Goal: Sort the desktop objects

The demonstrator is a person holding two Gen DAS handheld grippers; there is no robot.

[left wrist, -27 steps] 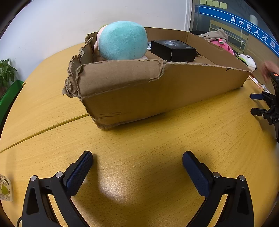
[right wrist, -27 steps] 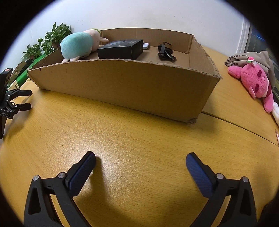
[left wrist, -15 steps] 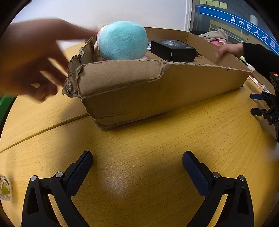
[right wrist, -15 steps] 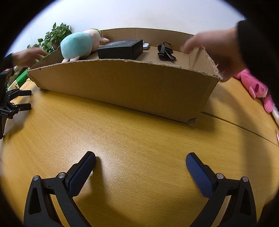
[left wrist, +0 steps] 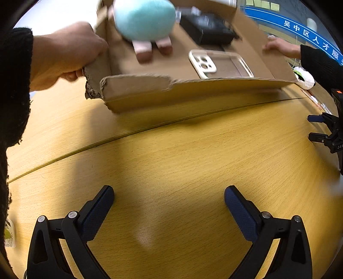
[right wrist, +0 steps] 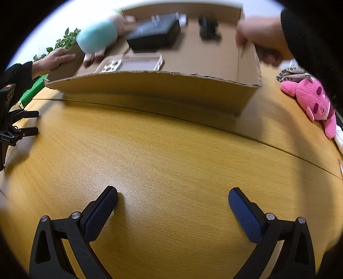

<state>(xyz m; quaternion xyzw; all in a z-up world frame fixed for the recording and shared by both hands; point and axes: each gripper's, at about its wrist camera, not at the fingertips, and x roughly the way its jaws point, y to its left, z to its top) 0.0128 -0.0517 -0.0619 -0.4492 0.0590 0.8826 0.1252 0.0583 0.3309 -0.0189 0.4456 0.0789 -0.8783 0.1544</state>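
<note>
Left wrist view: the left gripper [left wrist: 169,198] rests wide open and empty on the table [left wrist: 182,154]. Two hands [left wrist: 64,51] tilt the cardboard box [left wrist: 193,90], holding a teal plush toy [left wrist: 144,20], black box [left wrist: 206,30] and phone case [left wrist: 220,64].

Right wrist view: the right gripper [right wrist: 172,200] rests open, empty; a pink plush [right wrist: 308,102] lies right of the box.

The table [right wrist: 171,154] is yellow-orange wood grain, and the cardboard box [right wrist: 163,85] is plain brown. Inside the box are a teal plush [left wrist: 144,19] with pink feet, a black box [right wrist: 154,36] and a cream phone case [left wrist: 220,64]. A bright pink plush [right wrist: 310,100] lies at the table's right edge; both grippers' pads [right wrist: 100,212] are dark blue and textured on black frames.
</note>
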